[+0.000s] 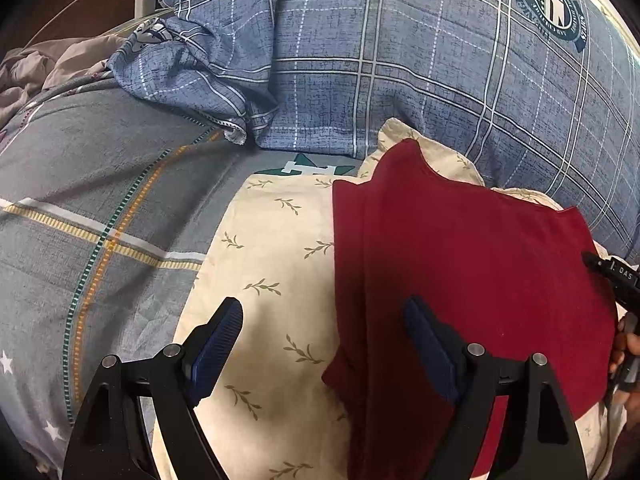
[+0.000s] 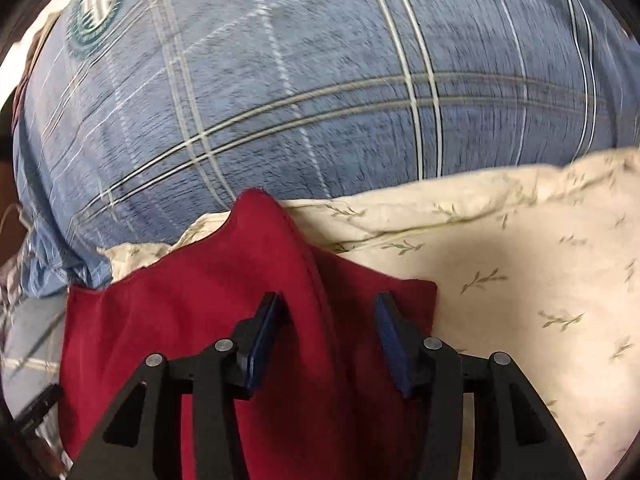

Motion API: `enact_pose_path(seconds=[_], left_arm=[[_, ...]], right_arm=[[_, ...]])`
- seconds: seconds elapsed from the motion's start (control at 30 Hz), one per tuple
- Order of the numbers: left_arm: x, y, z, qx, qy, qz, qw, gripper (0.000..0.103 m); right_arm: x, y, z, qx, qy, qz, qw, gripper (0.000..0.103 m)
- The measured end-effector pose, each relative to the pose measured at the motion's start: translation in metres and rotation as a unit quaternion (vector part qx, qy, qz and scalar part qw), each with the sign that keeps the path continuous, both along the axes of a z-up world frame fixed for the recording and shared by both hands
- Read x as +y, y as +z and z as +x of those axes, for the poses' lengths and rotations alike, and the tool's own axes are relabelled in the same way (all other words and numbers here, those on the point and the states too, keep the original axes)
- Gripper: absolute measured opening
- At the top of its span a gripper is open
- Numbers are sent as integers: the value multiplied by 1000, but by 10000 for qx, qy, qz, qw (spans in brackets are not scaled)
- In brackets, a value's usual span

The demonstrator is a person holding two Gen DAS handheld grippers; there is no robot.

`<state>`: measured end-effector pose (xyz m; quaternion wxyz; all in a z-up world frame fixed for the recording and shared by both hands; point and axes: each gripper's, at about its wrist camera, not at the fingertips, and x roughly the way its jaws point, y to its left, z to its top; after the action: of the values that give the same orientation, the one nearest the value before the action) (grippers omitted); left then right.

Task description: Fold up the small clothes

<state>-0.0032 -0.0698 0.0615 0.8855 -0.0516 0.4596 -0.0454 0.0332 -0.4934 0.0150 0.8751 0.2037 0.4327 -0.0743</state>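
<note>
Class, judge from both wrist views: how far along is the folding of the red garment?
Done: the red garment lies on the cream leaf-print cloth with one side apparently turned over, a vertical fold line showing. In hand: nothing; the left hand-held gripper and right hand-held gripper are open above it. Left: further folds.

Dark red garment, cream leaf-print cloth, blue plaid quilt, grey striped bedsheet.

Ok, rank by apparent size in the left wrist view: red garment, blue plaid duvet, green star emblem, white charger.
1. blue plaid duvet
2. red garment
3. green star emblem and white charger: similar, and the charger is farther away, so unranked.
</note>
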Motion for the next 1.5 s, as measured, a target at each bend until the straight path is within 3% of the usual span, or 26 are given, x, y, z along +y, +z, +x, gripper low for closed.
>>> enact_pose_path(seconds=[0.17,0.33,0.5,0.73,0.93,1.1,1.33,1.5], left_arm=[[0,0,1,3,-22,11,10000,83],[0,1,0,-27,-32,5,10000,83],[-2,1,-2,-44,-53,-76,9999,83],[2,4,-4,-72,-221,-629,9978,83],[-6,-6,3,81,-283,-468,9985,83],[-13,-19,10,320,-224,-309,9988,83],[-12,-22,10,325,-78,-417,9986,85],[-9,-15,2,265,-105,-410,9987,84]], right_arm=[[7,16,-8,-154,-38,-324,9993,50],[13,42,-28,-566,-83,-330,9978,52],[35,57,-28,-767,330,-196,9963,52],[62,36,6,-447,763,-337,9955,47],[36,4,31,-91,326,-152,9993,41],[42,-1,33,-102,411,-340,9985,46],[20,0,14,-555,364,541,9963,50],[45,21,-6,-579,603,220,9963,60]])
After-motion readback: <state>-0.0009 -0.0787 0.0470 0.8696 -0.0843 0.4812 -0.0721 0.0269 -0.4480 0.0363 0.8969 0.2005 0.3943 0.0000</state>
